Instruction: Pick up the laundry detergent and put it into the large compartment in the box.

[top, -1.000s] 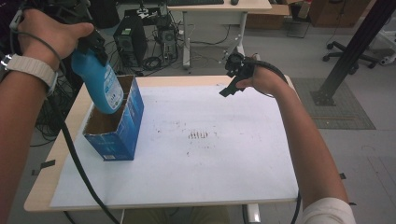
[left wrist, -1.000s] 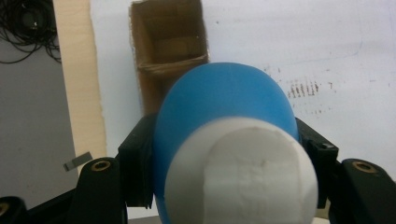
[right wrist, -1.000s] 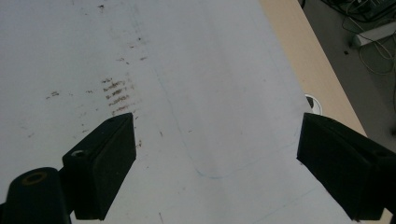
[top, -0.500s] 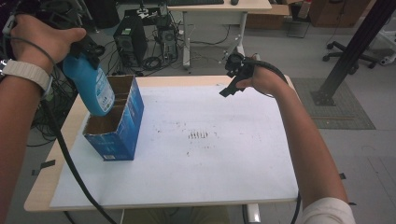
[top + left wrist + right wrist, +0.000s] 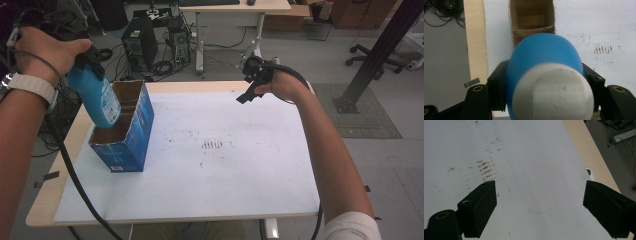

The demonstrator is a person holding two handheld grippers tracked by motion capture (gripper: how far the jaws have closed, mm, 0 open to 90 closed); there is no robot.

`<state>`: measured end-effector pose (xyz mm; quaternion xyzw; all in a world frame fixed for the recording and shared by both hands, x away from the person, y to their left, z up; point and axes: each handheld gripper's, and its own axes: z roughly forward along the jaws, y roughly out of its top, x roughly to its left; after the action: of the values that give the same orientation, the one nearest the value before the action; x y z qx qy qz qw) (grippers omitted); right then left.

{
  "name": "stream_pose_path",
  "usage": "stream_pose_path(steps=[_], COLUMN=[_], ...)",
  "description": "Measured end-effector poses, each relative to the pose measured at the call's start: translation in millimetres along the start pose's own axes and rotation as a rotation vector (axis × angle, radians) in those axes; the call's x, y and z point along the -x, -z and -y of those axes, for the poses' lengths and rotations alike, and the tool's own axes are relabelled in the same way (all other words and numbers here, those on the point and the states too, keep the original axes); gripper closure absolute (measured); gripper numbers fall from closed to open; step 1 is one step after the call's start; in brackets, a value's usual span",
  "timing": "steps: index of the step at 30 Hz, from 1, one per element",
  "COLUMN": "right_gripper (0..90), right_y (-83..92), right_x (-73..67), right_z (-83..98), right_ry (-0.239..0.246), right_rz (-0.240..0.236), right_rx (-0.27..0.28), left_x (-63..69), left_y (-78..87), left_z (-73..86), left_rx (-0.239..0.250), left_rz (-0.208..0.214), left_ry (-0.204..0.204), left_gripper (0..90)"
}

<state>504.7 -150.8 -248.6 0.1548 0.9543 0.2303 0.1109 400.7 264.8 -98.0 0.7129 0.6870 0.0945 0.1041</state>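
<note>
High view: the left gripper (image 5: 92, 62) grips a blue bottle (image 5: 100, 100) by its upper part and holds it tilted, base downward, over the open top of a blue cardboard box (image 5: 131, 137). The bottle's lower end sits at the box's opening; whether it touches the cardboard cannot be told. The box stands on the white sheet (image 5: 225, 170) near the left edge of the bench (image 5: 75, 145), towards its far left corner, with its long axis running from near to far. A patch of brown smudges (image 5: 212, 145) marks the sheet near the middle of the bench.

Left gripper view: the jaws are clamped on either side of the blue bottle (image 5: 544, 57), whose white cap (image 5: 552, 92) faces the camera. Beyond the bottle, the blue cardboard box (image 5: 531, 17) shows its brown interior and a cardboard divider crossing it.

High view, right side: the right gripper (image 5: 248, 92) is held above the far edge of the bench, right of its centre, well apart from the box and bottle, pointing down towards the sheet.

Right gripper view: the jaws stand wide apart with nothing between them; below lie the white sheet (image 5: 536, 170), the brown smudges (image 5: 485, 168) and the bare wooden edge of the bench (image 5: 586, 152).
</note>
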Motion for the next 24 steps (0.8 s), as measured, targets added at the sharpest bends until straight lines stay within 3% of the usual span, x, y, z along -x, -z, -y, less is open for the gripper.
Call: stream_pose_path(steps=[24], right_gripper=[11.8], right_y=[-2.8], right_x=[2.6], right_z=[1.5], right_ry=[-0.007], right_rz=[0.001], right_rx=[-0.012], left_x=[-5.0], left_y=[-49.2], left_z=[2.3], left_rx=[-0.019], left_rz=[0.017], left_ry=[-0.005], left_gripper=[37.3])
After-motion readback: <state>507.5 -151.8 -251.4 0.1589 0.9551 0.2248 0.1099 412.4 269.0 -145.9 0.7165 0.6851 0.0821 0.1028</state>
